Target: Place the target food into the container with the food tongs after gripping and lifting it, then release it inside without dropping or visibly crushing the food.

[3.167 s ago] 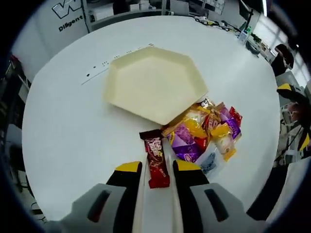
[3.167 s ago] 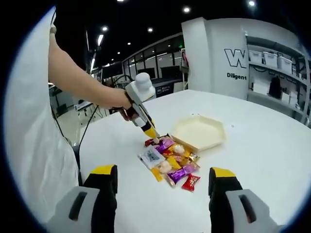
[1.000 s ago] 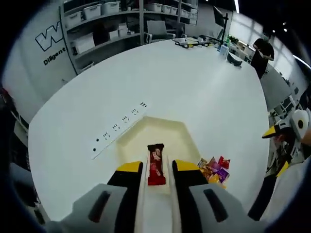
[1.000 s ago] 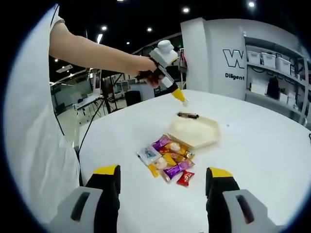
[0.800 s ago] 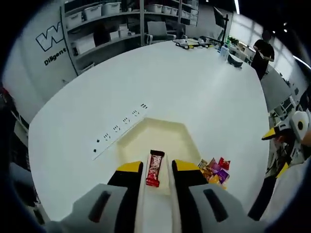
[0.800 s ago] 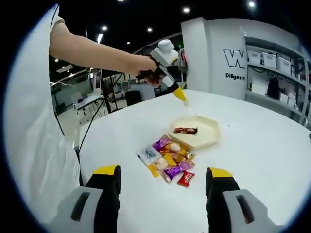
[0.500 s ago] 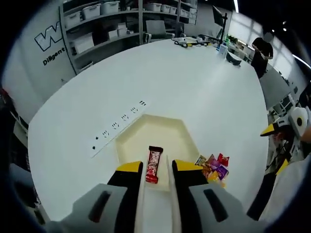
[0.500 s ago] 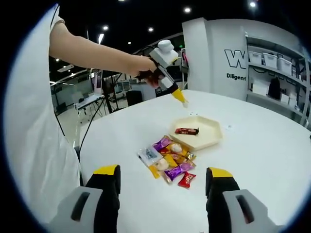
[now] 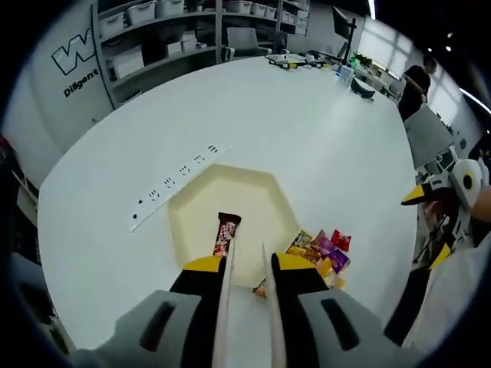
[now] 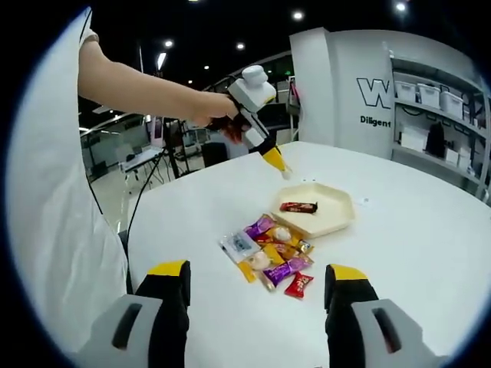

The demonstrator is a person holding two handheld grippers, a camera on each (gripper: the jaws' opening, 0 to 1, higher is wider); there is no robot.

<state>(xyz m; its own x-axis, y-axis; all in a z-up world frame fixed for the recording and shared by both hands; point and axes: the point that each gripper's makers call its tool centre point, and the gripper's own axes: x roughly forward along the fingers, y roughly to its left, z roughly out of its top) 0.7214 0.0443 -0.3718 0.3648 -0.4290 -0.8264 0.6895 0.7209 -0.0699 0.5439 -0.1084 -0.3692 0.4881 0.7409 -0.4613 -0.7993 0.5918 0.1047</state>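
While flat in tray (image 9: 253, 195), red bar (image 9: 225, 233), seemingly diagonal

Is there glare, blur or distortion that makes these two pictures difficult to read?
Left gripper view: fisheye bends the white table; red snack bar readable. Right gripper view: ceiling lights flare; snack pile sharp enough; cream tray clear.

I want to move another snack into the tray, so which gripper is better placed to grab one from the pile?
Probably the left. Its tongs hang empty above the tray, right beside the snack pile, with the red bar already lying in the tray. The right gripper sits back from the pile, jaws wide.
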